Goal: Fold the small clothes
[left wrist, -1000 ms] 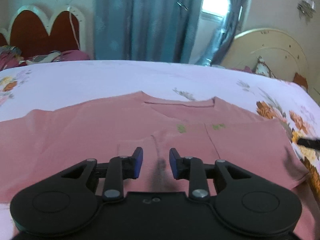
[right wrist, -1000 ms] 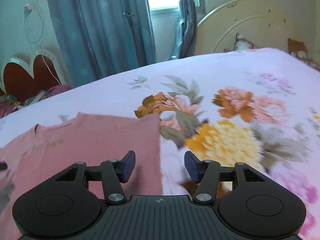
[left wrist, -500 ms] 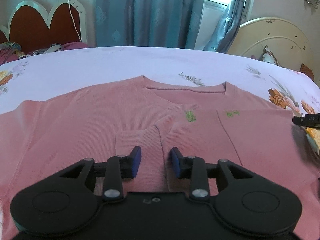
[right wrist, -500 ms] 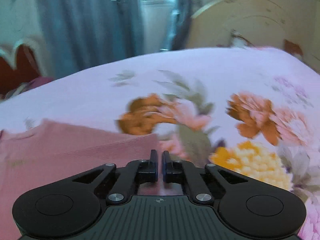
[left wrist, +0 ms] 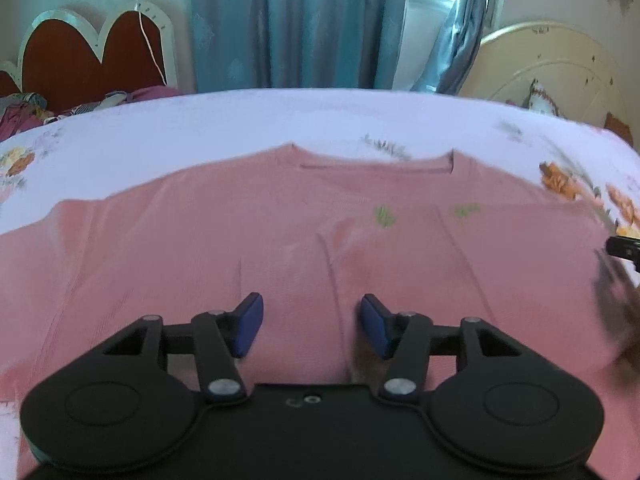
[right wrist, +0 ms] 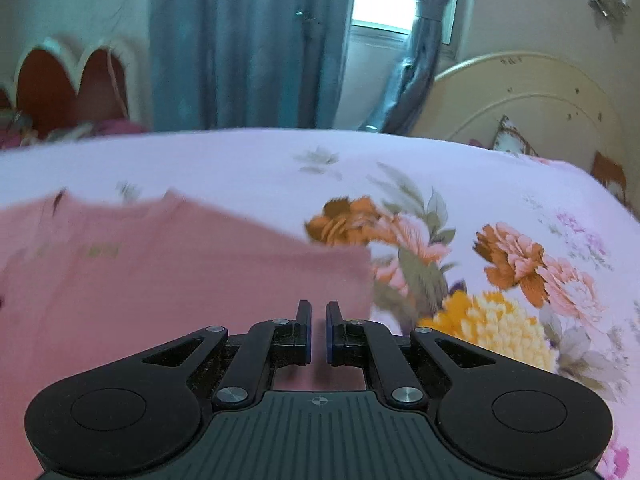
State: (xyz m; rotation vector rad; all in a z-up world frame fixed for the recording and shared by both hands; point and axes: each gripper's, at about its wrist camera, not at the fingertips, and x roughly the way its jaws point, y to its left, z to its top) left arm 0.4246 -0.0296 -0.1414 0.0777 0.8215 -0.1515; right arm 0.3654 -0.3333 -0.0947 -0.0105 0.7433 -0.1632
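The pink shirt (left wrist: 200,248) is lying flat on the flowery bed sheet (right wrist: 500,208). The left gripper (left wrist: 311,322) is tipping down over its middle, jaws opening, pinching nothing. The right gripper (right wrist: 318,322) is tipping down at the shirt's edge, jaws closed; a grip cannot be told.

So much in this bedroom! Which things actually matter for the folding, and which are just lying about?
Part of the job:
- pink top, spread flat on the bed
- left gripper, jaws opening above the top
- right gripper, shut at the top's edge

Just lying about:
- floral bedsheet
- blue curtains
- cream headboard
- red scalloped headboard
- bundle of clothes
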